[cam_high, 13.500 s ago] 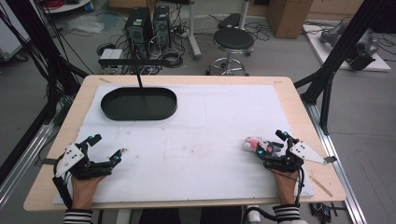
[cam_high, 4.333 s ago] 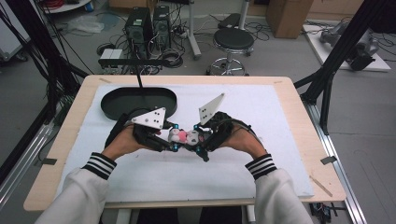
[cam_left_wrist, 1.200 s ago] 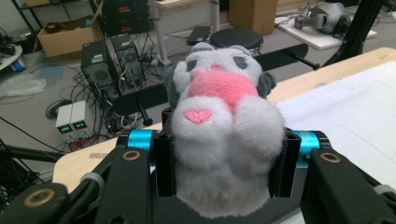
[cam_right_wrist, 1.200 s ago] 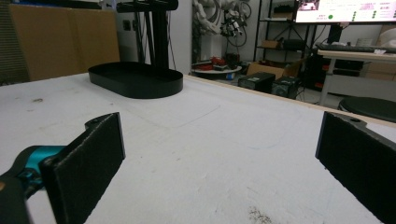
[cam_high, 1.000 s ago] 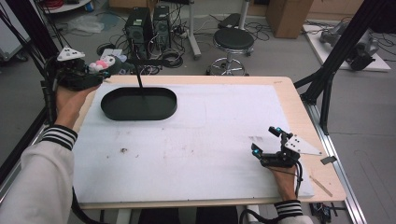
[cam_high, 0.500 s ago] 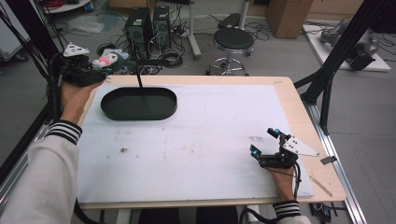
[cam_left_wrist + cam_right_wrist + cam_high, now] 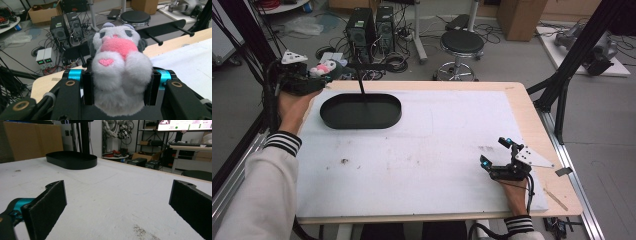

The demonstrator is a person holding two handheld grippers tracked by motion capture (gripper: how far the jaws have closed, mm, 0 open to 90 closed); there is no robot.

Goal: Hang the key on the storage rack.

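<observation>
My left gripper [image 7: 317, 75] is held up past the table's far left corner, shut on a grey and pink plush toy [image 7: 324, 68]. In the left gripper view the plush toy [image 7: 120, 67] is squeezed between the two black pads [image 7: 88, 87], its pink belly and heart patch facing the camera. A black oval tray [image 7: 360, 111] lies on the white mat just right of that hand. My right gripper [image 7: 495, 153] rests on the mat near the front right corner, open with nothing between its pads [image 7: 48, 207]. The tray [image 7: 71, 160] lies far ahead in the right gripper view.
A thin black pole [image 7: 361, 89] rises at the tray's far rim. The table edge [image 7: 522, 100] runs along the right. Beyond the table are computer towers [image 7: 372, 25], cables, a stool [image 7: 462, 45] and black frame posts [image 7: 572, 60].
My left gripper with the plush toy has shifted a little to the right and nearer the tray. The right gripper has stayed in place.
</observation>
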